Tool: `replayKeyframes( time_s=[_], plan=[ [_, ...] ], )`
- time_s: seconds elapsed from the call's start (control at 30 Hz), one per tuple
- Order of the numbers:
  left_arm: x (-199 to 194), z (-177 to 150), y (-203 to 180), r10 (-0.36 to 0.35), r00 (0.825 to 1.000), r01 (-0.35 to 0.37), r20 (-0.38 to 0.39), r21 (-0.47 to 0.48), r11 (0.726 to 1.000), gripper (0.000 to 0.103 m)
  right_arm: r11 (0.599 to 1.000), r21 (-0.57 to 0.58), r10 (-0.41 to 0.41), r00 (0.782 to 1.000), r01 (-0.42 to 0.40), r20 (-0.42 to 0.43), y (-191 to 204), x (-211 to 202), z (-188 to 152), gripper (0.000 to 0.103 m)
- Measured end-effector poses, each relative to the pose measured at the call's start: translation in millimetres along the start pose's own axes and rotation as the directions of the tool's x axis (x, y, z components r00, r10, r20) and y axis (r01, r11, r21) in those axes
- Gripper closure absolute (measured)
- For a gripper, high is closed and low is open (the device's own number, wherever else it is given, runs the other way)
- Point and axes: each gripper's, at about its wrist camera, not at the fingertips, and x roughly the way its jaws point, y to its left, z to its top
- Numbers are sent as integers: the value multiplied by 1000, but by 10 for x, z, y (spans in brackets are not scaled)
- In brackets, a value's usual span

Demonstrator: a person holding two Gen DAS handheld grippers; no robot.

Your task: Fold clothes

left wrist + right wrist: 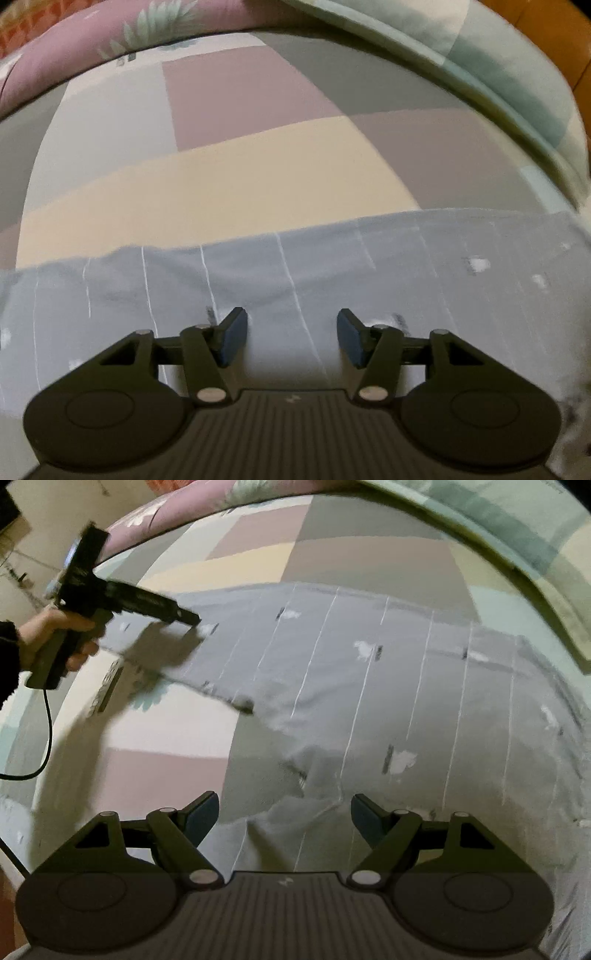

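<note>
We see one grey garment (369, 686) spread flat on a bed, marked with thin white lines and small white patches. Under it lies one bedsheet (229, 173) in large blocks of cream, mauve, grey and pale green. We count two pairs of tongs, one per hand.

Starting at the left of the right wrist view, one hand (55, 635) in a dark sleeve grips the handle of the left tongs (192, 619), and one black cable (46, 738) hangs from that handle. Its tip reaches over the left end of the garment, throwing a shadow on the cloth. In its own camera the left tongs (291, 338) stand moderately open over the grey cloth, just inside the garment's far edge, with nothing between the two blue pads (234, 336).

Moving right, the right tongs (284, 818) are spread wider, also holding nothing. They sit above the garment's near edge, where the fabric bunches into a few folds.

Along the far right runs one folded blanket (517, 542) in pale green and cream checks. At the top left of the left wrist view we make out one pink pillow (74, 51) with a leaf print.
</note>
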Motion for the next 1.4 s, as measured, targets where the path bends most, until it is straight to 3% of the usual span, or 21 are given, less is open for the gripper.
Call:
replayKeyframes(
  time_s=[0.13, 0.23, 0.3, 0.47, 0.57, 0.67, 0.8, 0.93, 1.17, 1.3, 1.4],
  plan=[
    [155, 206, 284, 37, 999, -36, 21, -27, 999, 46, 999, -10, -34, 999, 35, 29, 54, -24, 85, 20],
    [-36, 155, 370, 32, 999, -32, 41, -15, 999, 46, 997, -37, -59, 997, 60, 40, 127, -30, 150, 20],
    [-172, 72, 427, 28, 998, -29, 57, 9, 1000, 40, 998, -37, -58, 997, 59, 48, 170, -46, 202, 20],
    [-189, -156, 849, 64, 997, -65, 46, 35, 997, 38, 996, -57, -64, 995, 69, 76, 296, 6, 364, 20],
    [-246, -77, 1118, 170, 984, -171, 53, 19, 985, 40, 995, -68, -63, 995, 68, 72, 336, 75, 446, 20],
    [-346, -13, 1322, 172, 984, -171, 54, -34, 985, 41, 994, -76, -73, 995, 78, 68, 363, 121, 490, 20],
    [-484, -96, 1371, 137, 989, -135, 64, -28, 990, 38, 995, -66, -70, 996, 74, 60, 409, 163, 529, 20],
    [-505, -241, 1458, 178, 981, -175, 73, -46, 983, 37, 992, -100, -66, 996, 71, 54, 506, 204, 572, 20],
    [-328, -68, 1790, 216, 973, -198, 85, -185, 963, 33, 993, -90, -77, 996, 80, 39, 578, 322, 592, 19],
    [-543, -154, 1830, 200, 974, -179, 105, -183, 967, 33, 991, -91, -98, 994, 101, 44, 611, 292, 575, 19],
    [-544, -291, 1944, 222, 973, -210, 67, -160, 965, 31, 987, -80, -138, 989, 142, 53, 566, 249, 510, 19]
  ],
)
